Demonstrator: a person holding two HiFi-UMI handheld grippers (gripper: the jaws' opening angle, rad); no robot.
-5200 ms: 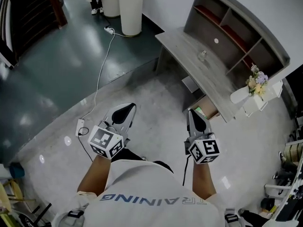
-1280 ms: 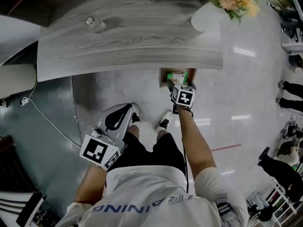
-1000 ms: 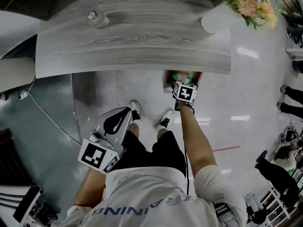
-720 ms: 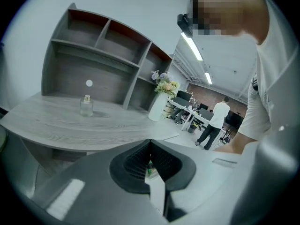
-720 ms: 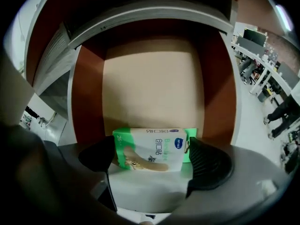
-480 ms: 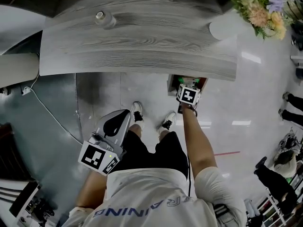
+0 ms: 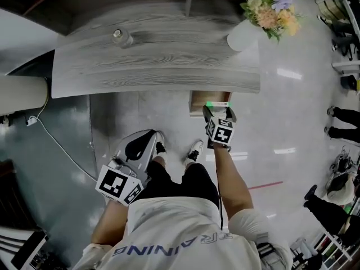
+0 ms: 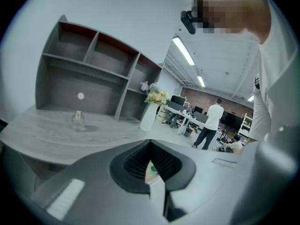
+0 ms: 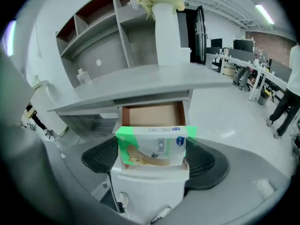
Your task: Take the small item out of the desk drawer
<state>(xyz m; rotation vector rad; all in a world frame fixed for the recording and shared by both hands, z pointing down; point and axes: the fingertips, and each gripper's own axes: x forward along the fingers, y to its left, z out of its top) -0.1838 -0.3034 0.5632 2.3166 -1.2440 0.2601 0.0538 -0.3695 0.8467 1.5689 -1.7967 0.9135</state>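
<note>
I had R gripper (image 7: pixel 218 113) jaws, just closed in, pinching the green box (image 9: pixel 151 146) by its sides, w/ box held just out of the open drawer (image 9: pixel 152 114). L gripper (image 7: pixel 147 141) wasn't needed: jaws pressed together, empty.

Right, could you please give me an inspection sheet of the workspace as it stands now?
Surface: grey wood-grain desk, mostly bare.
Job's things: drawer open under the desk edge; green box out of it, held in front.
Clutter: small glass bottle; white vase of flowers.
Grippers: right gripper jaws have just been closing and grip the green box; left gripper jaws together, empty, back from the desk.
Cables: white cable on the floor left of the desk.
Surroundings: shelf unit behind the desk; person standing by office tables beyond.
</note>
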